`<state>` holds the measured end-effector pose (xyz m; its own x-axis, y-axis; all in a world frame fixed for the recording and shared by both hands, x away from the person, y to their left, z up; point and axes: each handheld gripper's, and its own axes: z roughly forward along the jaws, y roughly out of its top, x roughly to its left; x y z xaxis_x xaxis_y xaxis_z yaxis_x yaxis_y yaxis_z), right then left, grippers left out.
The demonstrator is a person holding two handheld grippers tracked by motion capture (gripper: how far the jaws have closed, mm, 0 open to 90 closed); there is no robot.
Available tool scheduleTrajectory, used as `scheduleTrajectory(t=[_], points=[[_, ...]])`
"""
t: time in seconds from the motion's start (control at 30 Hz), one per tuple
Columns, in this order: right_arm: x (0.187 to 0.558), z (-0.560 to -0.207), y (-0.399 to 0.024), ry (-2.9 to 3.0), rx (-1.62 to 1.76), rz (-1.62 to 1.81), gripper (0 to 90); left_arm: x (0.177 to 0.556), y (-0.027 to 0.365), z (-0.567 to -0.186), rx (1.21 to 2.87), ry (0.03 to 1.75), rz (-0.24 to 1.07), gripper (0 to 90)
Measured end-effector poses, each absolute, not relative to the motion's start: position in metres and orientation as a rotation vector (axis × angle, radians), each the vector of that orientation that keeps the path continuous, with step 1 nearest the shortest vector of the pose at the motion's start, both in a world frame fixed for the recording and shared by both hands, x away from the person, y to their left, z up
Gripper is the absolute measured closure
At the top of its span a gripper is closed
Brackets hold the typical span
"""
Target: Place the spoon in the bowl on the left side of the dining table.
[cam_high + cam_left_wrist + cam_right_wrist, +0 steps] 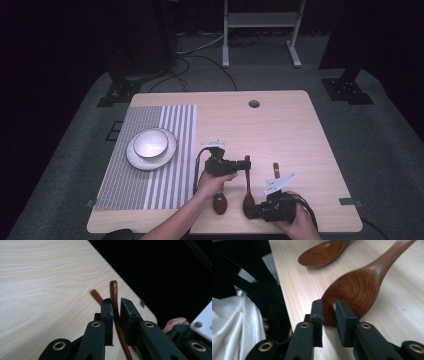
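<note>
Two wooden spoons lie near the front edge of the worktop (280, 115), right of its middle, bowls toward the person and handles pointing away. The left gripper (239, 165) is clamped on the handle of the right-hand spoon (247, 190); the left gripper view shows the thin stem pinched between the two pads — a grip high on the handle, probably chosen so the bowl hangs free and the spoon can be carried by its narrow part. The right gripper (251, 212) sits at that same spoon's bowl, at the front edge. Its jaws stand a little apart astride the bowl's rim, and the pads do not look pressed on the wood, so this reads as a handover with the left side now bearing the spoon. The other spoon (219, 202) rests flat just to the left, untouched. At the left side a striped placemat (165, 190) carries a plate (171, 150) with a white bowl (150, 143) on it — likely where a spoon belongs.
</note>
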<state>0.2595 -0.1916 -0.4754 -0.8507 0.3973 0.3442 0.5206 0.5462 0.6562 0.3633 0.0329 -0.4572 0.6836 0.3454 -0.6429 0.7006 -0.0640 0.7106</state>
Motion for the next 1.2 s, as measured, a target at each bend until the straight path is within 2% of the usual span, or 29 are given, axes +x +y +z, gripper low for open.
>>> scheduleTrajectory(t=[0.17,0.77,1.2], points=[[0.260,-0.471,-0.199,-2.623,-0.801,-1.210,67.2,0.363,0.033,-0.441,1.630,0.832,-0.348,84.6],[0.262,-0.458,-0.225,-2.634,-0.910,-1.296,48.1,0.385,0.046,-0.399,1.653,0.806,-0.189,84.7],[0.264,-0.459,-0.225,-2.629,-0.934,-1.294,43.1,0.400,0.064,-0.381,1.648,0.827,-0.119,84.7]])
